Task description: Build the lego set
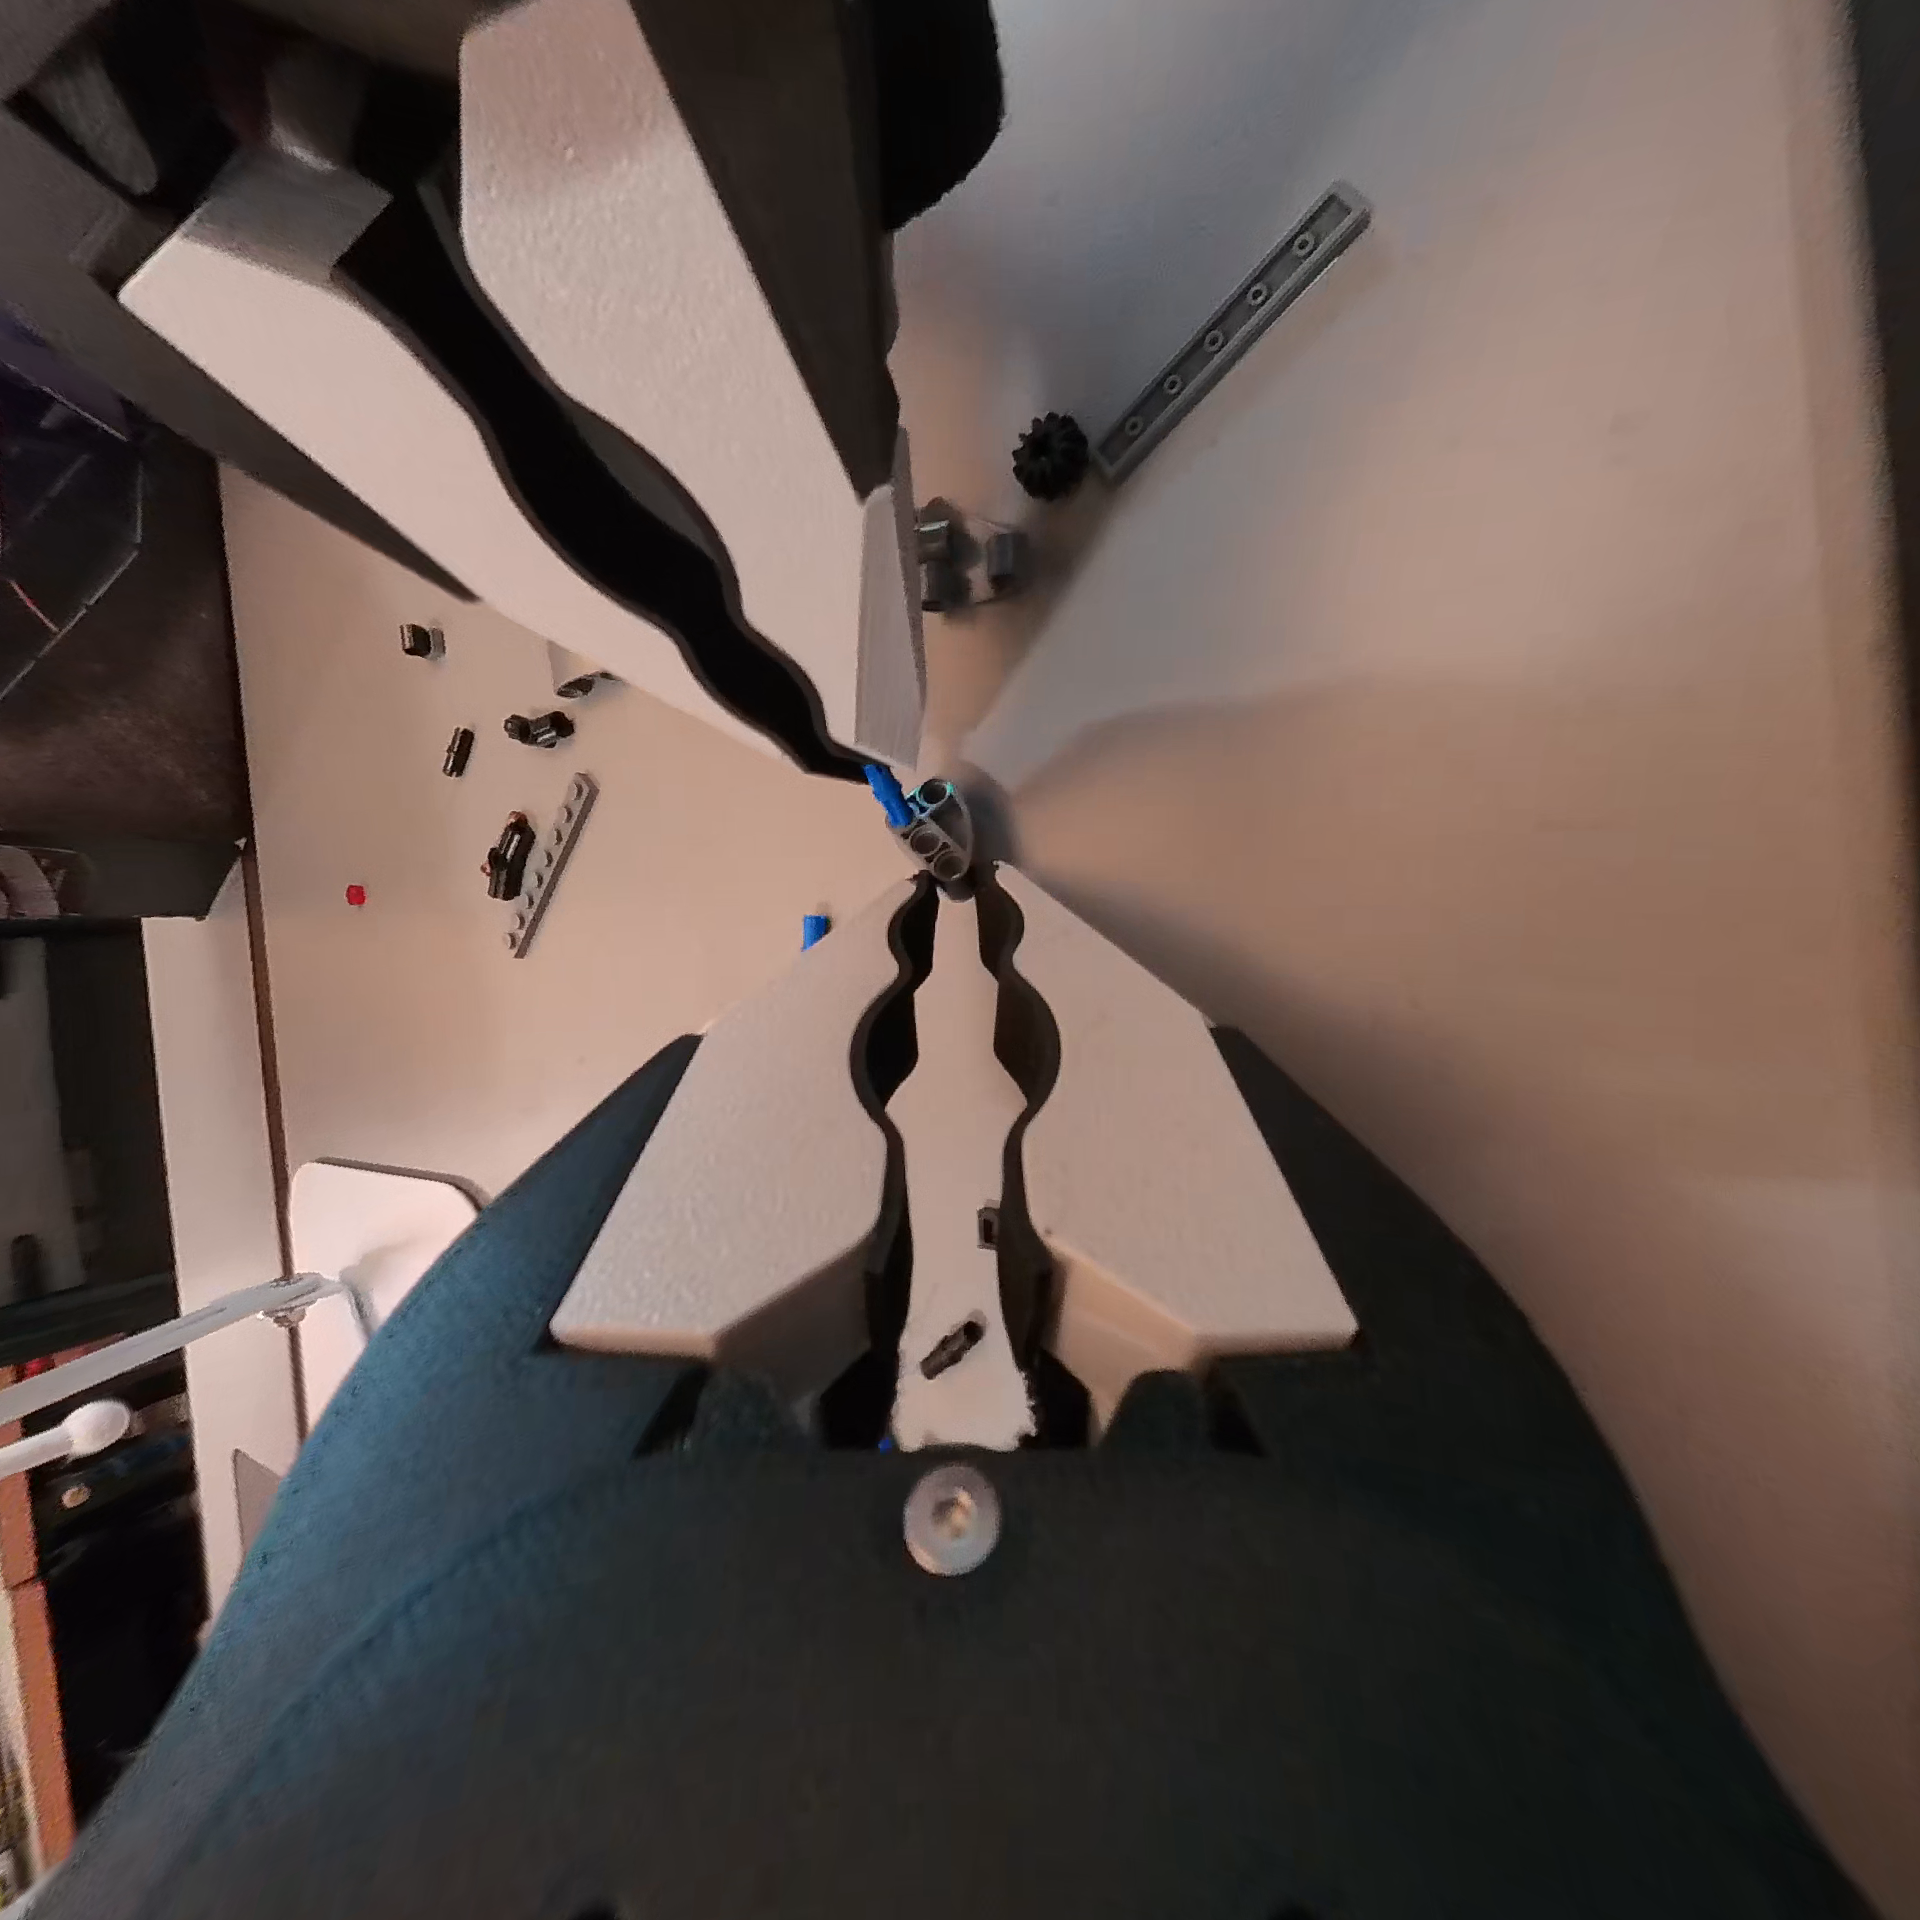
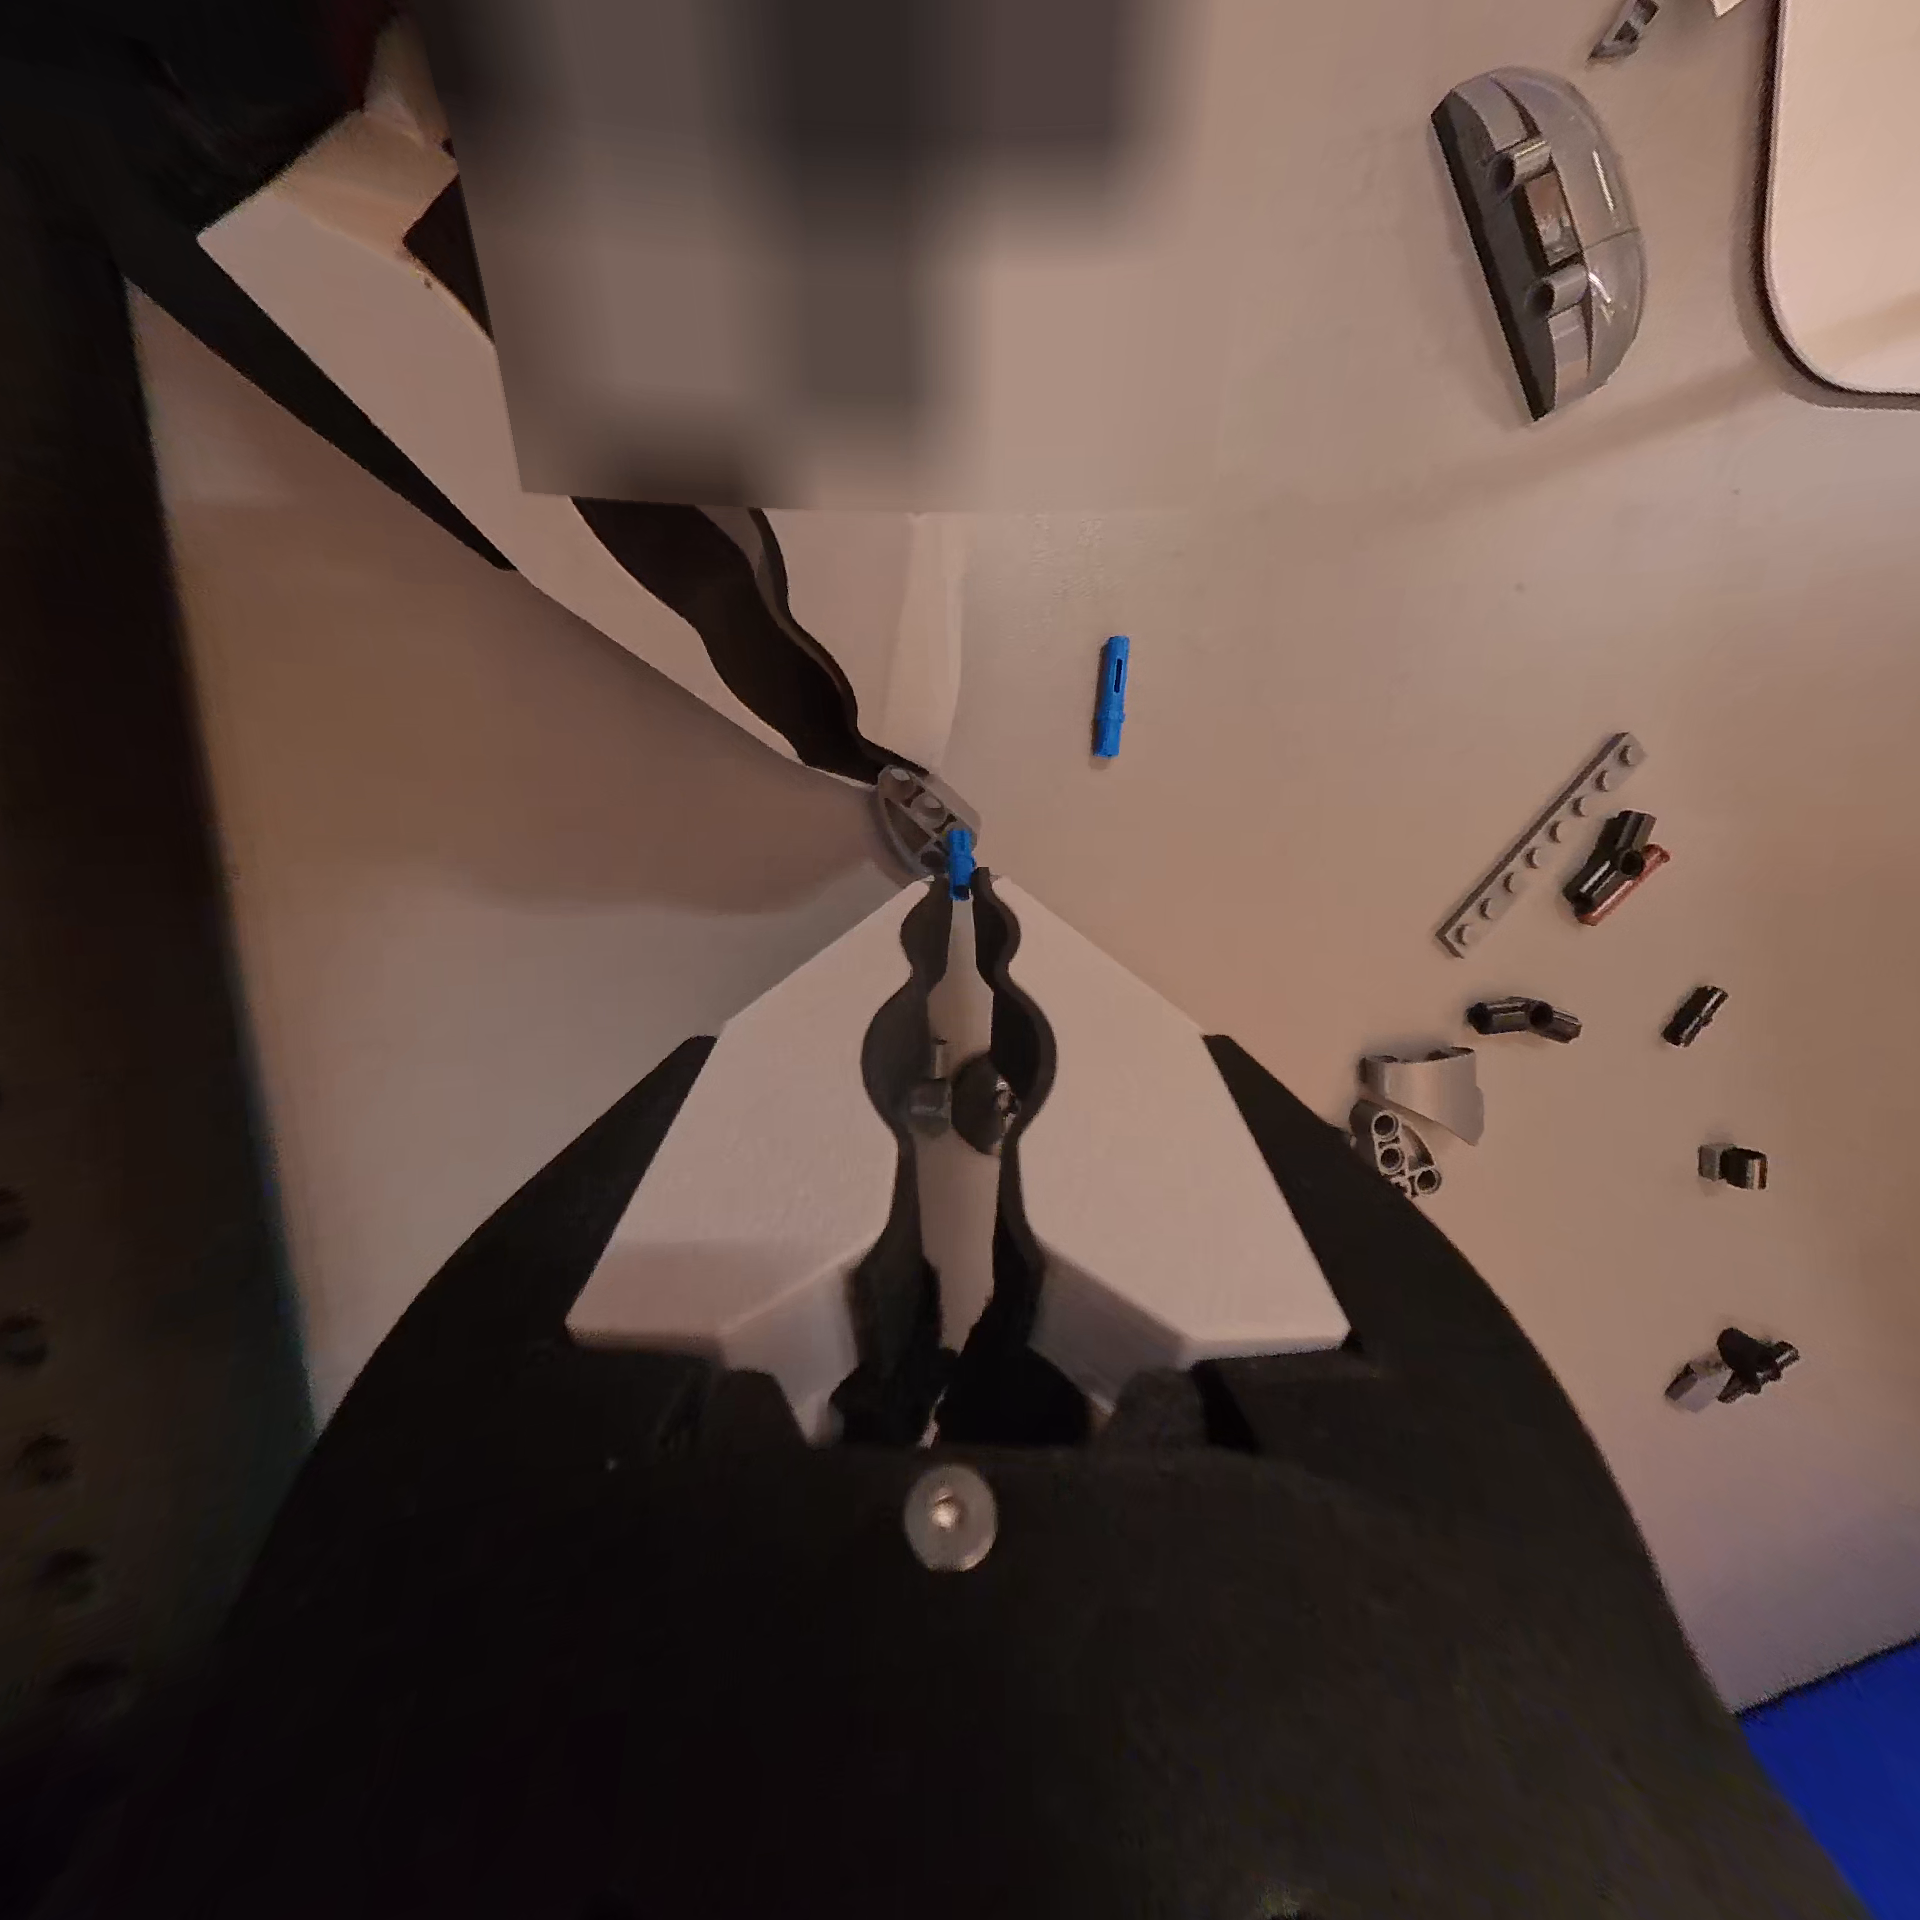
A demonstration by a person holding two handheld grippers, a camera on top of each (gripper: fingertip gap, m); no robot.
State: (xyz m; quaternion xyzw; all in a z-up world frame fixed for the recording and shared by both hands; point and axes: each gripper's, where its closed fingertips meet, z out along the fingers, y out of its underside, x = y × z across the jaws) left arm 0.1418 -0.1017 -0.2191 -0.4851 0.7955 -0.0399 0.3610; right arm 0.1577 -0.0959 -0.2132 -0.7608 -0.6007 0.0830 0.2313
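Observation:
My left gripper [image 1: 954, 885] is shut on a small grey holed lego beam [image 1: 938, 826] and holds it above the white table. My right gripper [image 2: 961, 883] is shut on a short blue pin [image 2: 959, 860]; its tip meets a hole of the grey beam [image 2: 920, 816]. In the left wrist view the right gripper [image 1: 854, 767] comes in from the upper left, with the blue pin [image 1: 881, 787] at its tips touching the beam. In the right wrist view the left gripper [image 2: 878, 774] comes in from the upper left.
Loose parts lie on the white table [image 1: 1455, 935]: a long grey plate [image 1: 1236, 327], a black gear [image 1: 1049, 457], a studded grey plate [image 2: 1543, 844], a second blue pin [image 2: 1111, 694], black connectors [image 2: 1522, 1018], a curved grey assembly [image 2: 1538, 234] and a white tray [image 2: 1860, 208]. My two grippers' fingertips are within a few centimetres of each other.

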